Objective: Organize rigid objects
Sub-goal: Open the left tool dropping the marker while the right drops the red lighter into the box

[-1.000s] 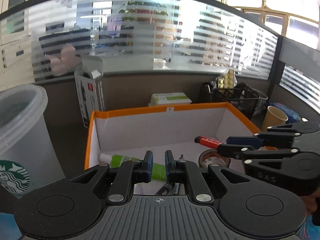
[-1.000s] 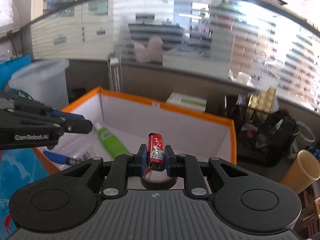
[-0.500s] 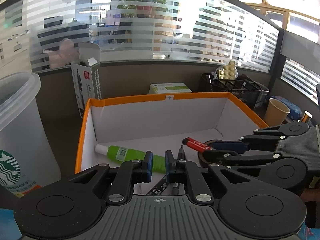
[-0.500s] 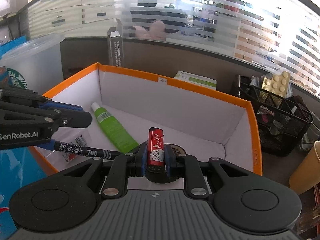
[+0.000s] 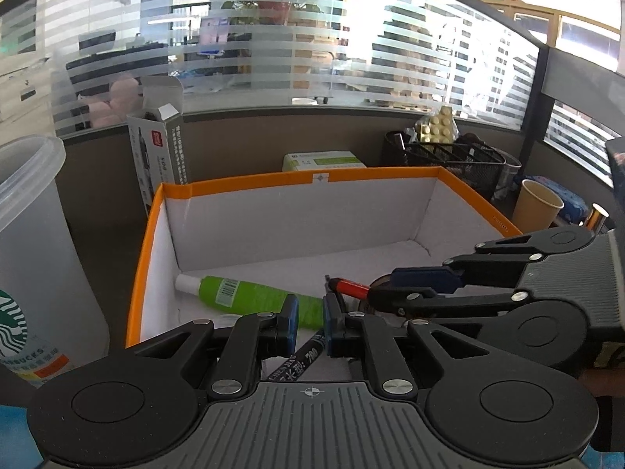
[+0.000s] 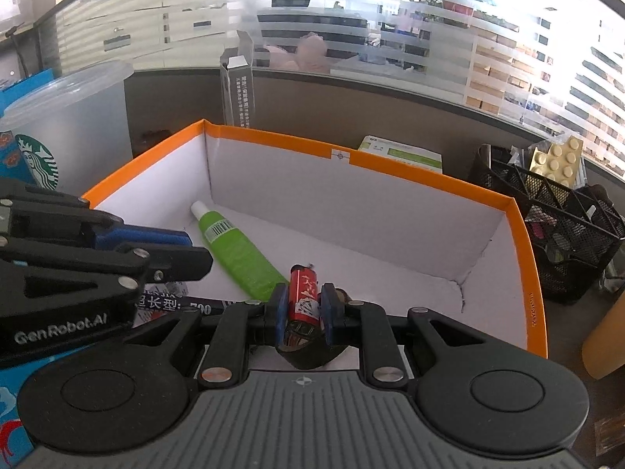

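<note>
Two grippers: both hang over one orange-rimmed box (image 6: 523, 234), each with something between its pads.
Right gripper (image 6: 304, 312): jaws clamped on a red lighter (image 6: 302, 295), upright, above a dark tape roll (image 6: 308, 346) on the box floor.
Left gripper (image 5: 310, 324): jaws opening, a black marker (image 5: 302, 359) lying slantwise between them; whether the pads press on it, I cannot tell.
Risk: the slick, narrow lighter may tip or land on the roll's rim instead of lying flat.
Risk: the round marker may roll against the green tube (image 5: 250, 299).
Materials: glossy plastic lighter; soft tube with white cap; matte white card walls; hard black marker barrel.
</note>
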A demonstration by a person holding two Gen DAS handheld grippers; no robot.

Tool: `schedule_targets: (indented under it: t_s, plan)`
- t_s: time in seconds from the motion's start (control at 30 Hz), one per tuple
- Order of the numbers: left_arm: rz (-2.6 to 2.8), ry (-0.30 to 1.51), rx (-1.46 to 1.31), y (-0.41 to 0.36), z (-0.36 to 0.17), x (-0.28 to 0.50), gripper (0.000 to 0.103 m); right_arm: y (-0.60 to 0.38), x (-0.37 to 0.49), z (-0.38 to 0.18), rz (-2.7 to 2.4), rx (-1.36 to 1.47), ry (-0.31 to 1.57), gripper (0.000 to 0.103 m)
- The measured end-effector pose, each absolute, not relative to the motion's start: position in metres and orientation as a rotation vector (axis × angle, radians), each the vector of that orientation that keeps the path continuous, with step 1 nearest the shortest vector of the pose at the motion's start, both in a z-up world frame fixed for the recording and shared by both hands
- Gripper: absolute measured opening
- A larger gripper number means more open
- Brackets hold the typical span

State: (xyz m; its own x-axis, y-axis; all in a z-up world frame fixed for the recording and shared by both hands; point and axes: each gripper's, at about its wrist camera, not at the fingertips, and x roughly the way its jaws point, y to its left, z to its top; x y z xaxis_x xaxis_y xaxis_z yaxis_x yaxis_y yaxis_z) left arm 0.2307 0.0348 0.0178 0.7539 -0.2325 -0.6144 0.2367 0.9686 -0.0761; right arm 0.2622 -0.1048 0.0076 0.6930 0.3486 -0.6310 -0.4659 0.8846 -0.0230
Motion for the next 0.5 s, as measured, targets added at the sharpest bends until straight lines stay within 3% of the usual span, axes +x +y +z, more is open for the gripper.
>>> schedule_targets:
  t_s: [0.5]
  plan:
    - [-0.244,0.625,0.033,0.035,0.037,0.205,0.018,-0.11,0.232,0.04,0.444,-0.202,0.582,0.019]
